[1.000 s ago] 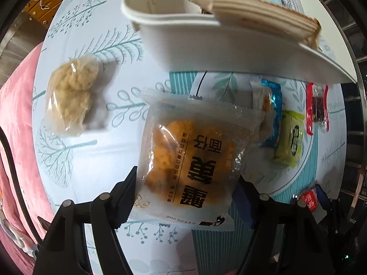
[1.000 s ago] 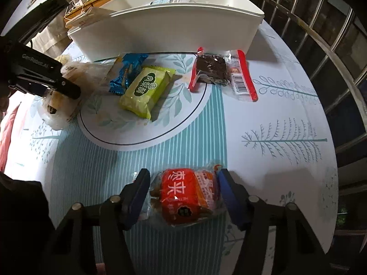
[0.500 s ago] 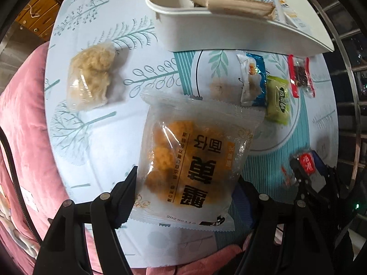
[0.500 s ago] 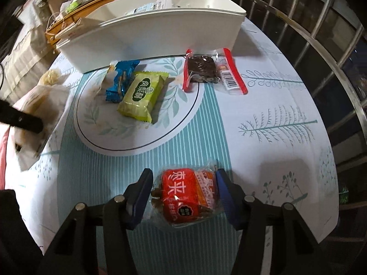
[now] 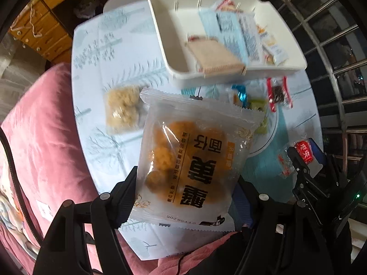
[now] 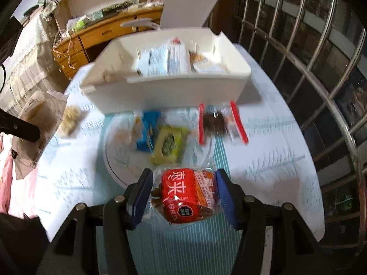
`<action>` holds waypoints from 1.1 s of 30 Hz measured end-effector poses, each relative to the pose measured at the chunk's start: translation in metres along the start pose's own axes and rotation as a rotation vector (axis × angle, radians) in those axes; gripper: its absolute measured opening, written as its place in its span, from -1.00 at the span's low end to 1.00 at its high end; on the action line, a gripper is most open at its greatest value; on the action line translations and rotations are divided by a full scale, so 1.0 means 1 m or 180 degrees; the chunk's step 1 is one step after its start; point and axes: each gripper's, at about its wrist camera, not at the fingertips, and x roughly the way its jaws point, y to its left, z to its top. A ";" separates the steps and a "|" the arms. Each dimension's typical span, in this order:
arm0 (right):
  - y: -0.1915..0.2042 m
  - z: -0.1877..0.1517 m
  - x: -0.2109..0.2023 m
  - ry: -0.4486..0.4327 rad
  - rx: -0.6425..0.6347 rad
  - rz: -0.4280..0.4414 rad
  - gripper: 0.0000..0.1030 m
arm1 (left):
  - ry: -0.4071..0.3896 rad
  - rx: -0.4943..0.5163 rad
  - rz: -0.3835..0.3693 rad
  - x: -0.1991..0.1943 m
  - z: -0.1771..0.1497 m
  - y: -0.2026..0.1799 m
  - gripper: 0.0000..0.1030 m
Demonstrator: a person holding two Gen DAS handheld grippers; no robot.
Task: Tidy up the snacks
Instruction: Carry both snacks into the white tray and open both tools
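- The round table with a pale leaf-print cloth (image 6: 275, 160) carries everything; several wrapped snacks lie loose on it.
- The white rectangular plastic bin (image 5: 174, 52) stands at the table's far side, already holding flat packets, some leaning upright, with room at its left end.
- The large clear pouch of orange fried puffs (image 5: 190, 155) is raised above the near table edge, clamped at its lower sides by the left gripper (image 5: 183, 197). Its long axis runs along the fingers, toward the bin; its print reads upside down. It looks light, slick and crinkly, with brittle contents, so the hold by the edge seams seems better than squeezing the middle.
- The small red-labelled clear snack pack (image 6: 183, 194) sits pinched between the closed fingers of the right gripper (image 6: 182, 197), above the table's near part. Its long axis lies across the fingers, label up. Probably soft, light and springy; a side grip suits it.
- A yellow-green packet (image 6: 168, 144), a blue one (image 6: 146, 130) and a red-edged dark bar (image 6: 218, 121) wait just before the bin; a beige cluster bag (image 5: 122, 112) lies apart, left.
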 end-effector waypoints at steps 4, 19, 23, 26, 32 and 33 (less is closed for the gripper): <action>0.002 0.028 -0.012 -0.0142 0.0018 0.0112 0.10 | -0.0165 0.0051 -0.0031 -0.030 0.011 -0.002 0.41; -0.004 0.128 -0.026 -0.0615 -0.0125 0.0405 0.11 | -0.0537 -0.0094 -0.0057 -0.076 0.078 -0.025 0.43; -0.013 0.151 -0.018 -0.0681 -0.0165 0.0428 0.11 | -0.0615 -0.0187 -0.0041 -0.077 0.100 -0.033 0.43; -0.023 0.165 -0.006 -0.0634 -0.0113 0.0514 0.10 | -0.0653 -0.0287 -0.0069 -0.072 0.115 -0.037 0.44; -0.038 0.183 0.016 -0.0612 -0.0181 0.0682 -0.04 | -0.0627 -0.0470 0.0023 -0.052 0.143 -0.046 0.44; -0.041 0.185 0.020 -0.0588 -0.0189 0.0707 -0.04 | -0.0610 -0.0510 0.0027 -0.048 0.146 -0.048 0.45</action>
